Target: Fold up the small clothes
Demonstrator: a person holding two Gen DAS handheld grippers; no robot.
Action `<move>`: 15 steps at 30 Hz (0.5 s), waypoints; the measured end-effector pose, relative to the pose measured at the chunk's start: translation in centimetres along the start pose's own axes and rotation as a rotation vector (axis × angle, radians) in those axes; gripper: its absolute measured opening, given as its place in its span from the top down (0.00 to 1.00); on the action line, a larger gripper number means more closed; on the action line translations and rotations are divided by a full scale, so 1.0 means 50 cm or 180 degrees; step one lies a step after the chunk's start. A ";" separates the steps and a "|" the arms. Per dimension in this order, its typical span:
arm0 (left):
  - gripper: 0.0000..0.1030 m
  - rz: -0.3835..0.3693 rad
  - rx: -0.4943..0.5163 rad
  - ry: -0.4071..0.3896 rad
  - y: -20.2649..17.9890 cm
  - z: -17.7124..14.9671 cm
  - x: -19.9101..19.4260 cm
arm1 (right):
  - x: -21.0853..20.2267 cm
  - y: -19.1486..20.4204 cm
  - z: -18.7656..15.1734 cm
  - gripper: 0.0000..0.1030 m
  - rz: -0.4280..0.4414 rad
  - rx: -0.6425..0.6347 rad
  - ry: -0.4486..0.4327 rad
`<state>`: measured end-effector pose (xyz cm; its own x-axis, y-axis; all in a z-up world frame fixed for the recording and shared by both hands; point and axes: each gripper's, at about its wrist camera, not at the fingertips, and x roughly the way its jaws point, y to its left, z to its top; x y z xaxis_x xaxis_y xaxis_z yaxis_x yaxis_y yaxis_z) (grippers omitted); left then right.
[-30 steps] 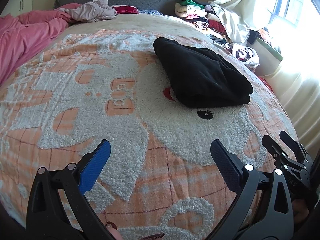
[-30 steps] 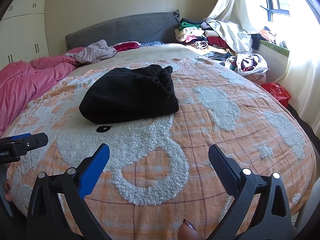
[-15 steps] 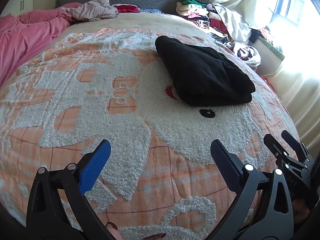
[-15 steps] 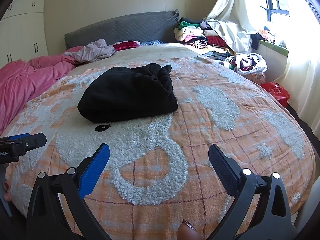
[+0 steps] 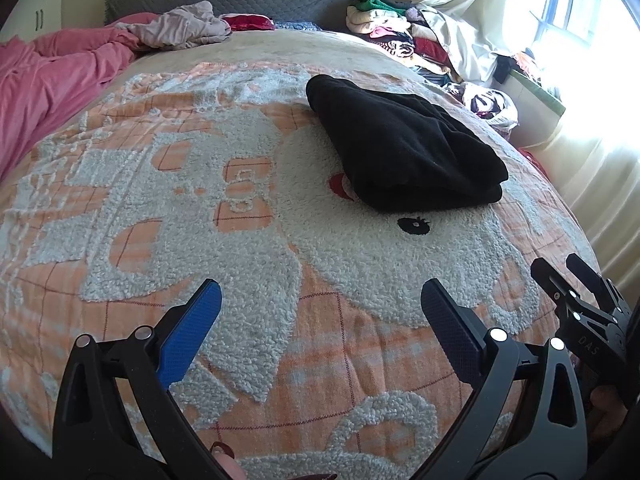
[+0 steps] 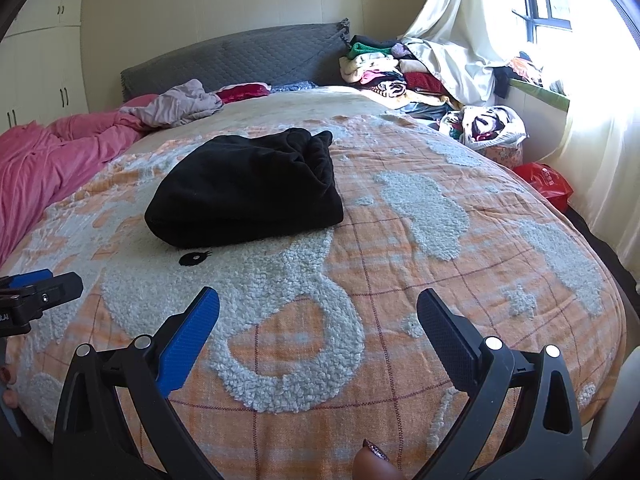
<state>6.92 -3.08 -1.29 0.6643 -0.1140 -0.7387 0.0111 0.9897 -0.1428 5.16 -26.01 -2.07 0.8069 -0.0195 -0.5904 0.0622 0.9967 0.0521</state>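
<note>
A black garment (image 5: 404,148) lies folded into a thick bundle on the orange and white fleece blanket (image 5: 168,208); it also shows in the right wrist view (image 6: 248,188). My left gripper (image 5: 320,312) is open and empty, low over the blanket's near edge, well short of the garment. My right gripper (image 6: 318,316) is open and empty, also near the front edge, the garment ahead to its left. The right gripper also shows at the right edge of the left wrist view (image 5: 576,280), and the left gripper at the left edge of the right wrist view (image 6: 40,292).
A pink duvet (image 6: 48,160) lies along the left side. A grey headboard (image 6: 240,56) is at the back, with crumpled clothes (image 6: 180,104) before it. A clothes pile (image 6: 384,72), a bag of clothes (image 6: 488,124) and a red bag (image 6: 544,184) stand at the right by the curtain.
Both grippers have drawn back slightly and the views have shifted a little; the garment has not moved. Both stay open.
</note>
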 end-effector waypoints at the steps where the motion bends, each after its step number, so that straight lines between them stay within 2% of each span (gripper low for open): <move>1: 0.09 -0.0018 -0.0010 0.0001 0.005 0.000 0.000 | -0.007 -0.008 0.004 0.04 -0.0047 0.0029 -0.0056; 4: 0.09 -0.0083 -0.0159 -0.0001 0.037 0.005 -0.004 | -0.052 -0.059 0.023 0.04 -0.0277 0.0299 -0.0295; 6: 0.09 -0.0011 -0.0206 -0.0067 0.081 0.016 -0.016 | -0.099 -0.121 0.032 0.04 -0.0506 0.0567 -0.0473; 8: 0.09 0.0136 -0.0279 -0.0113 0.138 0.034 -0.029 | -0.151 -0.218 0.033 0.04 -0.0845 0.0982 -0.0603; 10: 0.09 0.0450 -0.0400 -0.0117 0.227 0.054 -0.033 | -0.196 -0.345 0.013 0.04 -0.0904 0.1579 -0.0588; 11: 0.09 0.0613 -0.0486 -0.0095 0.281 0.062 -0.034 | -0.217 -0.404 -0.001 0.04 -0.1197 0.1735 -0.0564; 12: 0.09 0.0754 -0.0579 -0.0079 0.335 0.067 -0.037 | -0.244 -0.467 -0.021 0.04 -0.1679 0.1835 -0.0560; 13: 0.09 0.0936 -0.0698 -0.0065 0.395 0.072 -0.042 | -0.261 -0.518 -0.042 0.04 -0.2027 0.1900 -0.0537; 15: 0.09 0.1267 -0.0917 -0.0083 0.510 0.082 -0.057 | -0.282 -0.635 -0.097 0.04 -0.2598 0.2059 -0.0272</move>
<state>8.37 22.82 -0.13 0.5934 0.2741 -0.7568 -0.4524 0.8913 -0.0319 -11.04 -57.01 0.67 0.4154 -0.6986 -0.5825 0.8895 0.4461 0.0991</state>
